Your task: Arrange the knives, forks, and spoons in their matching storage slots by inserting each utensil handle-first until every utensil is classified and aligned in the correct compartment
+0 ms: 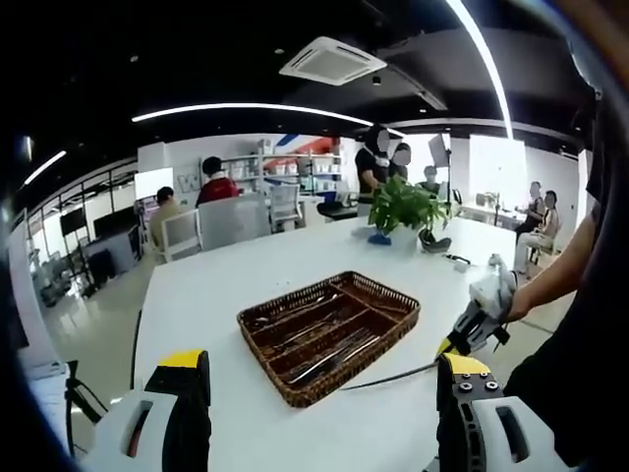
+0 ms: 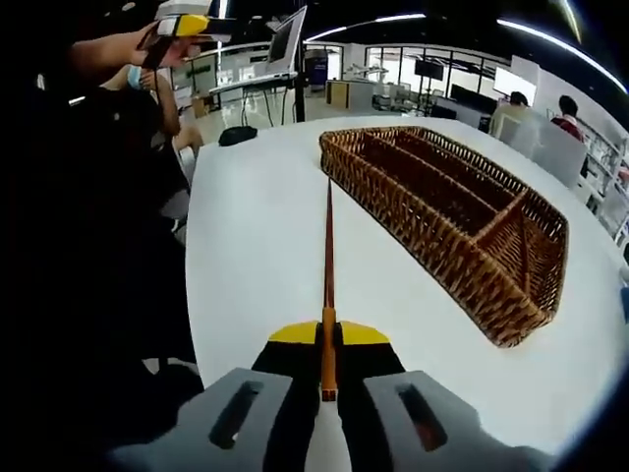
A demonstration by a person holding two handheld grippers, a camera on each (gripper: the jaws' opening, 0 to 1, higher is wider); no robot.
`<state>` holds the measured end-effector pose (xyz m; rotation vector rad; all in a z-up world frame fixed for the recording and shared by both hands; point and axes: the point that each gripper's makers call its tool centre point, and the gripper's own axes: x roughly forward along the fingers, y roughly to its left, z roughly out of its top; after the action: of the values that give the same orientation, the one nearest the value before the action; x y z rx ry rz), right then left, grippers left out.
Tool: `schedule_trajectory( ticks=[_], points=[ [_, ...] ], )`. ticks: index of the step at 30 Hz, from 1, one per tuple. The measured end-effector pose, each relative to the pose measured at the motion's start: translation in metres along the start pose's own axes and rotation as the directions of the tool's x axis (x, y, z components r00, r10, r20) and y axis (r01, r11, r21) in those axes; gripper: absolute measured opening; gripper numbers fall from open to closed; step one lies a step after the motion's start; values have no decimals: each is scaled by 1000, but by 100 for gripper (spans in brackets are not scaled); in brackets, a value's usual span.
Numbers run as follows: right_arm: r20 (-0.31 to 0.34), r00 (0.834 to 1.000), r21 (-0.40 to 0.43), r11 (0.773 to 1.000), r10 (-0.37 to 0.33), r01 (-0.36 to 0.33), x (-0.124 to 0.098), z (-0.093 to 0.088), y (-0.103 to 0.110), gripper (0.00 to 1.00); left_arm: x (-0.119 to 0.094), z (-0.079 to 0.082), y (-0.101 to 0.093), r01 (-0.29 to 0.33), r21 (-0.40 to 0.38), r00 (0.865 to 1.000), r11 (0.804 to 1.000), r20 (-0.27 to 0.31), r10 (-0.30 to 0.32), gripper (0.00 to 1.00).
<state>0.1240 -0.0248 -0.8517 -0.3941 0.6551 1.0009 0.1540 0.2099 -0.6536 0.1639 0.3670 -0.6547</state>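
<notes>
One wicker tray (image 1: 329, 334) is seen mid-tabletop (image 1: 236, 285), utensils inside uncounted. One chopstick (image 2: 328, 285) is clamped in the right hand-held gripper (image 2: 327, 379). The left hand-held gripper (image 1: 324, 408) is held apart. One plant (image 1: 406, 208) stands far.

no readable text, no labels, no brand marks, no numbers on anything shown

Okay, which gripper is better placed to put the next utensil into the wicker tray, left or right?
Right, probably. The right gripper is already shut on a thin utensil beside the wicker tray. The left gripper is open and empty.
</notes>
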Motion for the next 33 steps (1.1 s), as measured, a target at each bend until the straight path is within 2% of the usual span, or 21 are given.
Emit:
schedule_trajectory(
  ticks=[9,13,16,22,26,28,33],
  points=[
    [2,999,-45,998,43,-43,-6,5,15,1,-2,5,1,-1,7,1000,1000,10,1,100],
    [17,999,-42,998,45,-45,-10,15,15,1,-2,6,1,0,9,1000,1000,12,0,100],
    [38,999,-26,999,32,-31,-14,28,10,1,-2,7,2,-1,10,1000,1000,18,0,100],
    [49,999,-1,1000,-3,4,-20,42,-2,1,-1,11,3,0,14,1000,1000,28,-1,100],
    [65,997,50,998,-49,46,-26,51,-13,1,-1,12,4,-1,16,1000,1000,31,0,100],
    [71,996,91,994,-62,55,-29,53,-17,1,-1,13,4,0,19,999,1000,33,0,100],
    [58,994,94,992,-95,89,-32,52,-24,1,0,14,3,4,22,999,1000,34,-5,100]
  ],
)
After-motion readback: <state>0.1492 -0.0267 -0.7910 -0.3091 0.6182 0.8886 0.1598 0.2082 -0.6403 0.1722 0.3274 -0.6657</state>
